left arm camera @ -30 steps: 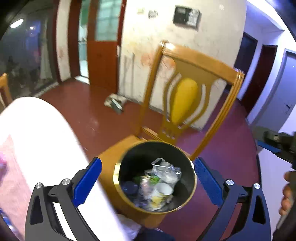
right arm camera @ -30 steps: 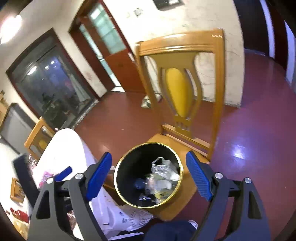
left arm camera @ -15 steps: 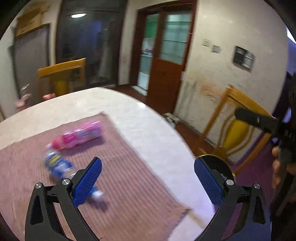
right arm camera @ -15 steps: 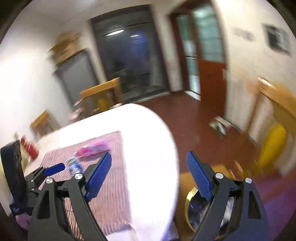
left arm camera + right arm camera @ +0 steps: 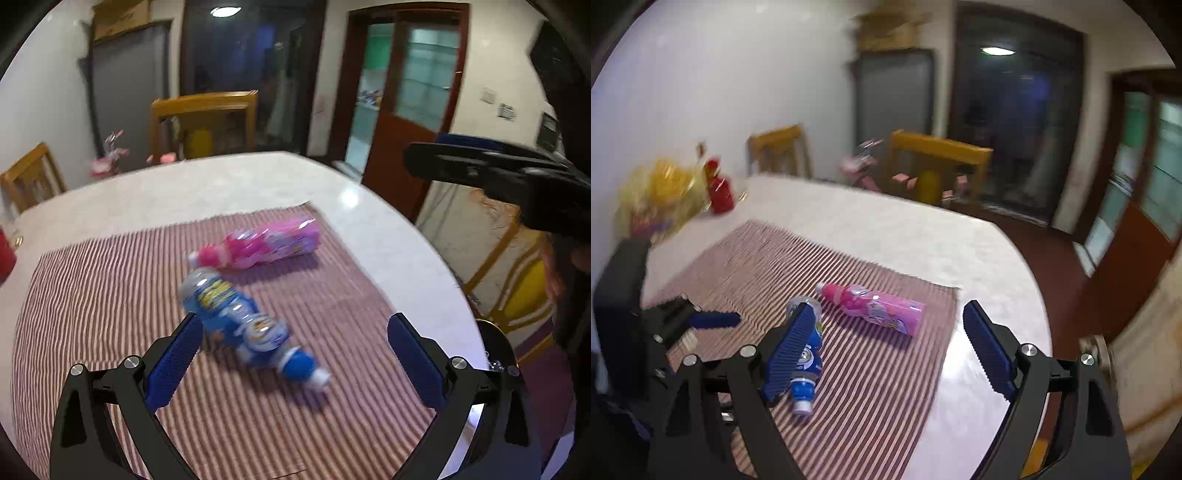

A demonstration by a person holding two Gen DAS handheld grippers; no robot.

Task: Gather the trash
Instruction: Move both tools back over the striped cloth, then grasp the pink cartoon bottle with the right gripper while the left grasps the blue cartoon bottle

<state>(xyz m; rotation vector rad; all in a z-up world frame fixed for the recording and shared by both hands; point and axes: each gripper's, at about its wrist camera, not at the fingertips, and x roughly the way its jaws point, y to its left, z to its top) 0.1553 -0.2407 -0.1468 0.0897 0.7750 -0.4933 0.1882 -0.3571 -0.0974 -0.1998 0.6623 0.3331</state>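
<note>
Left wrist view: The left gripper (image 5: 293, 352) hangs above a striped placemat (image 5: 110, 295) laid on the white tabletop (image 5: 221, 181). Its jaws are spread wide and hold nothing. A blue bottle (image 5: 243, 321) lies on its side on the placemat between the two blue pads; neither pad touches it, and its white cap points toward the camera. A pink bottle (image 5: 266, 243) lies on its side just beyond the blue one, with the cap end close to the base of the blue bottle; whether the two touch cannot be determined because of blur. The right gripper (image 5: 498, 173) enters from the right edge, above the tabletop rim. A dark bin (image 5: 496, 343) with a gold rim shows partly behind the right pad, beside a wooden chair (image 5: 517, 280) with a yellow back panel.

Right wrist view: The right gripper (image 5: 886, 350) is over the near edge of the placemat (image 5: 868, 387), jaws spread wide and empty. The blue bottle (image 5: 807, 354) lies partly hidden behind the left pad, cap toward the camera. The pink bottle (image 5: 879, 306) lies between the pads in the picture, farther away on the placemat, untouched. The left gripper (image 5: 701, 321) is visible at the left edge, over the placemat. A red object (image 5: 718, 188) and a yellow bundle (image 5: 661, 199), both blurred, stand at the far left of the tabletop (image 5: 923, 236).
</note>
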